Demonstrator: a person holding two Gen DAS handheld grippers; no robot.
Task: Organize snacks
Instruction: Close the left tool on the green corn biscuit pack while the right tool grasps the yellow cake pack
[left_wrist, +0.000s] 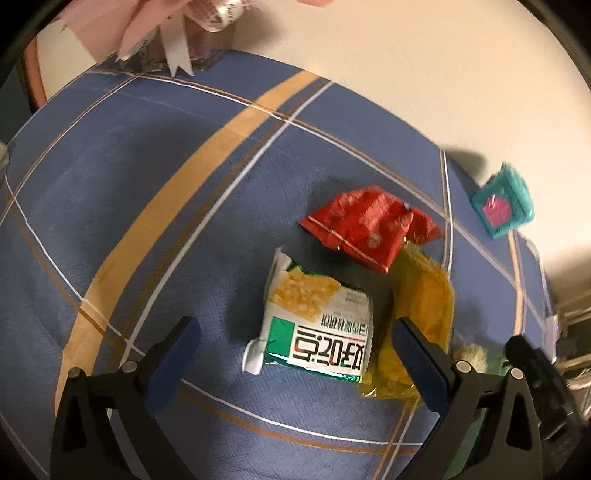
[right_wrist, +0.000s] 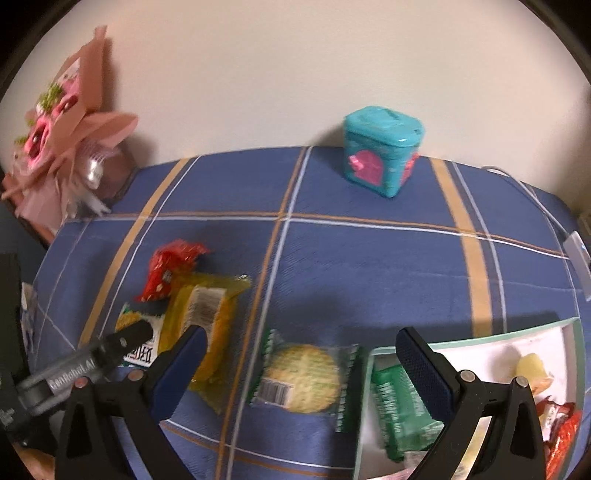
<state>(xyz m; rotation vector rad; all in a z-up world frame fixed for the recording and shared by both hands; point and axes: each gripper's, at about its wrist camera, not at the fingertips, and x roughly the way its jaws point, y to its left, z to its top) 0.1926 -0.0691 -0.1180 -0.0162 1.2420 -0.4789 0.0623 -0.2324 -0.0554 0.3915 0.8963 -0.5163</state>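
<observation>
My left gripper (left_wrist: 295, 336) is open and empty, its fingers either side of a green and white snack pack (left_wrist: 317, 325) on the blue checked cloth. A red packet (left_wrist: 364, 225) lies beyond it and a yellow packet (left_wrist: 421, 317) to its right. My right gripper (right_wrist: 299, 345) is open and empty above a round cracker pack (right_wrist: 304, 376). In the right wrist view the yellow packet (right_wrist: 207, 321), the red packet (right_wrist: 170, 266) and the green and white pack (right_wrist: 138, 332) lie to the left. A white box (right_wrist: 546, 332) at the right holds a green pack (right_wrist: 399, 402) and other snacks.
A teal tin (right_wrist: 382, 151) with pink shapes stands near the wall; it also shows in the left wrist view (left_wrist: 504, 201). A pink bouquet (right_wrist: 62, 147) lies at the back left corner. The left gripper's body (right_wrist: 85, 362) reaches in from the left. A white cable (right_wrist: 535, 199) runs along the right edge.
</observation>
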